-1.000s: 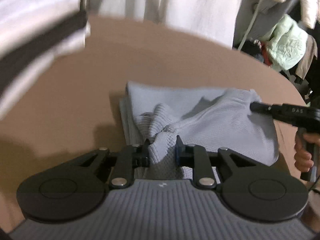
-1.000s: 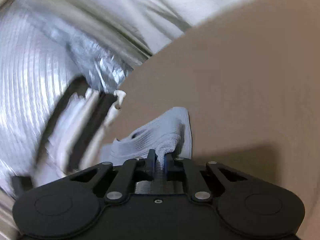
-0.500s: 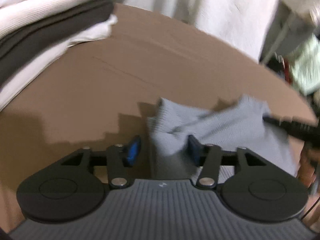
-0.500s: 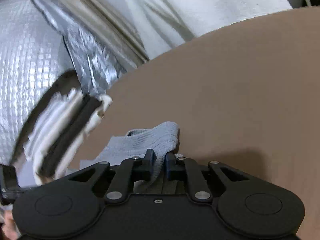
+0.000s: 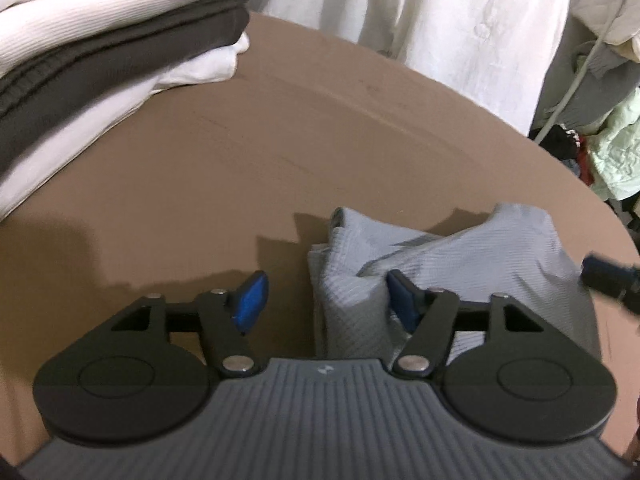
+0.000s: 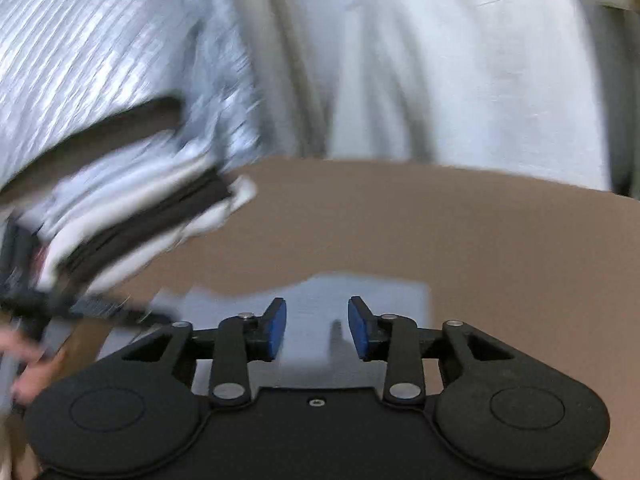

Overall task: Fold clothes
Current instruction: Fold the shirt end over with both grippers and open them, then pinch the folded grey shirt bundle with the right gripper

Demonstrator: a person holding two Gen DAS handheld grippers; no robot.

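Note:
A folded light grey knit garment (image 5: 472,276) lies on the brown round table (image 5: 280,128), near its right edge. My left gripper (image 5: 326,300) is open; the garment's left fold sits loosely between its blue pads (image 5: 252,296). In the right wrist view the same grey garment (image 6: 360,300) lies flat under my right gripper (image 6: 316,326), which is open above it with nothing between the pads. The tip of the right gripper (image 5: 608,276) shows blurred at the garment's right side.
A stack of folded white and dark clothes (image 5: 100,52) stands at the table's left back, also seen blurred as the stack (image 6: 132,224). White cloth (image 5: 420,8) hangs behind the table. Loose clothes (image 5: 616,148) pile beyond the right edge. A hand (image 6: 28,376) shows at lower left.
Both grippers were shut on the grey garment one second ago. The left opened half a second ago, the right has opened since. The garment now rests folded on the table.

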